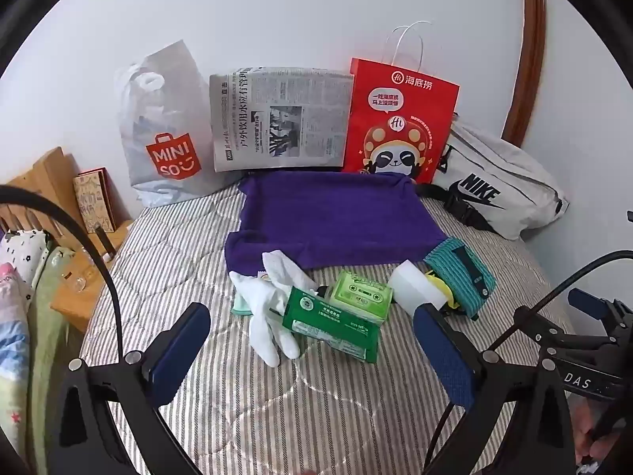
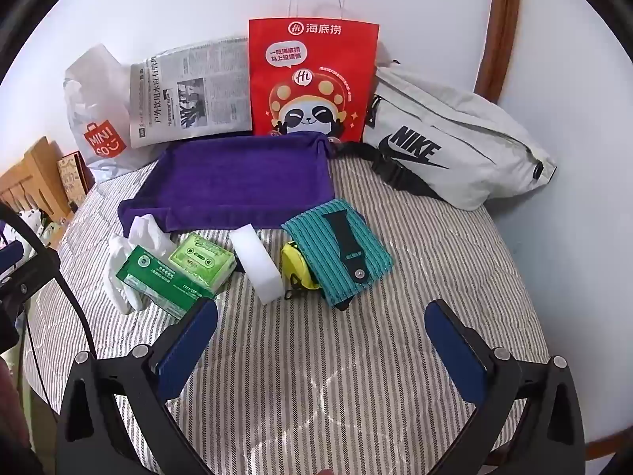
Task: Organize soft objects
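Note:
On the striped bed lies a row of small items in front of a purple cloth tray [image 1: 336,213] [image 2: 237,174]. From left: white gloves [image 1: 265,308] [image 2: 118,273], a dark green tissue pack [image 1: 336,324] [image 2: 162,281], a light green cassette-print pack [image 1: 362,297] [image 2: 201,259], a white sponge block [image 1: 415,289] [image 2: 257,265], a yellow pouch [image 2: 296,269], and a teal striped cloth [image 1: 463,273] [image 2: 336,249] with a black strap [image 2: 348,245] on it. My left gripper [image 1: 312,344] stands open just short of the green packs. My right gripper [image 2: 320,340] is open too, nothing between its fingers.
Against the white wall lean a Miniso plastic bag [image 1: 166,134], a newspaper [image 1: 281,118], a red paper bag [image 1: 399,126] [image 2: 312,79] and a grey Nike bag [image 1: 494,186] [image 2: 447,142]. A wooden nightstand [image 1: 75,273] stands left of the bed.

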Demonstrator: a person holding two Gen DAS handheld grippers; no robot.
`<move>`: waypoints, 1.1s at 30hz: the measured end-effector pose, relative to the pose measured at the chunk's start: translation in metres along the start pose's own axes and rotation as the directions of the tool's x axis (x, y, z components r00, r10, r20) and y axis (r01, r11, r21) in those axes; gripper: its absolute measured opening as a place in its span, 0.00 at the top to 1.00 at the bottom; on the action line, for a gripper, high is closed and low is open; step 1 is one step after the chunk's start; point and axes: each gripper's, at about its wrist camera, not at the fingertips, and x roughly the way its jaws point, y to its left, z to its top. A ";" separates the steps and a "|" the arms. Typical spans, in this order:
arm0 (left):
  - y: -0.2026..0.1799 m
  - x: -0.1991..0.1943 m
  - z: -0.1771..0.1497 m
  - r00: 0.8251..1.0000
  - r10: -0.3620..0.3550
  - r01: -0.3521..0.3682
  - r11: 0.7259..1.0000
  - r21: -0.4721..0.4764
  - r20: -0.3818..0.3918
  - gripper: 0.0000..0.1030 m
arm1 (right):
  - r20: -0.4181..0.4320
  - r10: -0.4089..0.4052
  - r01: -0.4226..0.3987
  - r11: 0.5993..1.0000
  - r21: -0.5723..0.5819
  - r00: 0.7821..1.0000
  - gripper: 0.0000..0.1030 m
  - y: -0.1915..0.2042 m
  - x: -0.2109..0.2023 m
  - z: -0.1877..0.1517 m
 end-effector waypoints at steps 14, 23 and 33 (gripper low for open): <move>-0.001 -0.009 -0.005 1.000 0.013 -0.013 1.000 -0.004 0.004 0.00 | 0.016 -0.004 0.004 1.000 -0.011 1.000 0.00 0.006 -0.011 -0.003; 0.000 -0.011 -0.006 1.000 0.008 -0.008 1.000 0.003 0.009 0.00 | 0.020 0.006 -0.006 1.000 -0.005 1.000 0.00 0.002 -0.019 -0.002; 0.000 -0.015 -0.010 1.000 0.014 -0.014 1.000 0.006 0.015 0.00 | 0.025 0.009 -0.008 1.000 -0.008 1.000 0.00 0.005 -0.021 -0.003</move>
